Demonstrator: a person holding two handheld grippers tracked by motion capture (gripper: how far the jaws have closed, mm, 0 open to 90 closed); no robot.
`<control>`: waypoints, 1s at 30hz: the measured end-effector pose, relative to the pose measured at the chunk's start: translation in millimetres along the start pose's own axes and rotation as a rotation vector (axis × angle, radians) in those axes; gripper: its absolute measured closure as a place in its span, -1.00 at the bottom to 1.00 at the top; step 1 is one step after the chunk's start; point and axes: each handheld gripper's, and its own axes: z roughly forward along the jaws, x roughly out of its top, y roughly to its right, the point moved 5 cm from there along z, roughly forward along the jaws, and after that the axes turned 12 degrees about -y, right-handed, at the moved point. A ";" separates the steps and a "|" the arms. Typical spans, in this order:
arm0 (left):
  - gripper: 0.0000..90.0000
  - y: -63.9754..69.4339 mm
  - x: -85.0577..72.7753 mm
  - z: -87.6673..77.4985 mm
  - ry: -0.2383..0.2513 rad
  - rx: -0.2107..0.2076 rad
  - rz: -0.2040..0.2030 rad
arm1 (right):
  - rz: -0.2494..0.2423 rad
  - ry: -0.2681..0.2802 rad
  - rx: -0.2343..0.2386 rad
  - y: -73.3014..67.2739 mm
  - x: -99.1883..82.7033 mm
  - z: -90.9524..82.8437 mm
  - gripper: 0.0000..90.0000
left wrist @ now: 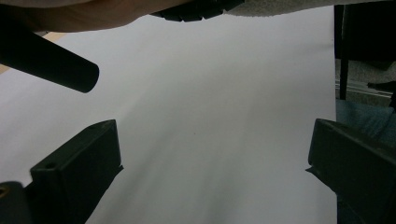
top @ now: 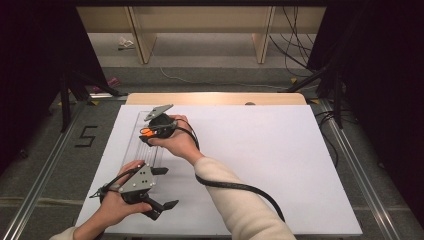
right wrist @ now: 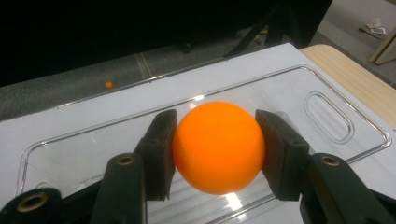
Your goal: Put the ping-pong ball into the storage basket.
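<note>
The right tongs (right wrist: pixel 217 154) clench the orange ball (right wrist: pixel 218 147) directly above the clear tray (right wrist: pixel 327 112), while the left tongs (left wrist: pixel 210 172) gape, well off it.

lab recording booth, black curtains (top: pixel 30 75), metal floor rails (top: pixel 45 165), loose cables (top: pixel 292 47), white-covered table (top: pixel 260 150)

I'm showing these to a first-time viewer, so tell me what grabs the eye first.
The bright orange ball stands out, clamped between the right gripper jaws above a clear plastic tray at the left of the white table. Nearer the person, the left gripper hangs open over bare white surface.
</note>
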 end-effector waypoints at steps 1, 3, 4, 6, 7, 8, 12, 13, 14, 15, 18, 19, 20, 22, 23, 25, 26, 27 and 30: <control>-0.95 0.0 0.0 0.0 0.000 0.000 0.000 | 0.001 -0.004 0.002 -0.7 0.0 1.2 0.14; -0.95 0.2 0.1 0.1 0.000 -0.001 0.000 | 0.002 -0.005 0.004 -1.0 0.1 1.8 0.14; -0.96 0.2 0.1 0.1 0.000 -0.001 0.000 | 0.002 -0.005 0.004 -1.0 0.1 1.8 0.14; -0.95 0.2 0.1 0.2 -0.001 -0.001 0.003 | -0.003 -0.008 0.006 -1.4 0.3 3.4 0.14; -0.95 0.2 0.1 0.2 -0.001 -0.001 0.002 | -0.003 -0.008 0.005 -1.6 0.3 3.8 0.14; -0.95 0.2 0.0 0.2 -0.001 -0.001 0.000 | -0.005 -0.007 0.006 -1.7 0.5 4.2 0.14; -0.95 0.3 0.1 0.2 -0.001 -0.001 0.003 | -0.006 -0.011 0.009 -2.6 0.7 5.9 0.14; -0.95 0.3 0.1 0.2 -0.001 -0.002 0.003 | -0.006 -0.013 0.010 -3.1 0.6 6.6 0.14; -0.95 0.3 0.1 0.2 -0.001 -0.001 0.004 | -0.010 -0.013 0.010 -3.2 0.6 7.2 0.14; -0.95 0.3 0.1 0.2 -0.001 -0.001 0.004 | -0.010 -0.013 0.010 -3.3 0.6 7.6 0.14; -0.95 0.3 0.0 0.3 -0.002 -0.001 0.004 | -0.007 -0.017 0.012 -3.7 0.7 8.6 0.14; -0.95 0.3 0.0 0.2 -0.001 -0.002 0.004 | -0.008 -0.017 0.011 -3.7 0.7 9.1 0.14; -0.95 0.3 0.0 0.2 -0.001 -0.002 0.004 | -0.010 -0.018 0.010 -3.7 0.7 9.4 0.14; -0.95 0.2 0.0 0.1 -0.004 -0.002 0.007 | -0.008 -0.020 0.012 -3.9 0.6 9.7 0.14; -0.95 0.4 0.0 0.3 -0.002 -0.002 0.004 | -0.009 -0.020 0.010 -3.8 0.4 10.5 0.14; -0.95 0.4 0.0 0.2 -0.002 -0.002 0.004 | -0.007 -0.025 0.013 -4.1 0.0 11.2 0.14; -0.95 0.2 -0.1 0.2 -0.005 -0.002 0.007 | -0.007 -0.025 0.013 -4.1 0.0 11.2 0.14; -0.95 0.3 -0.1 0.3 -0.005 -0.002 0.007 | -0.007 -0.027 0.014 -4.6 -0.4 12.3 0.14; -0.95 0.6 -0.1 0.4 -0.006 -0.004 0.008 | -0.012 -0.031 0.015 -4.9 -1.0 13.4 0.14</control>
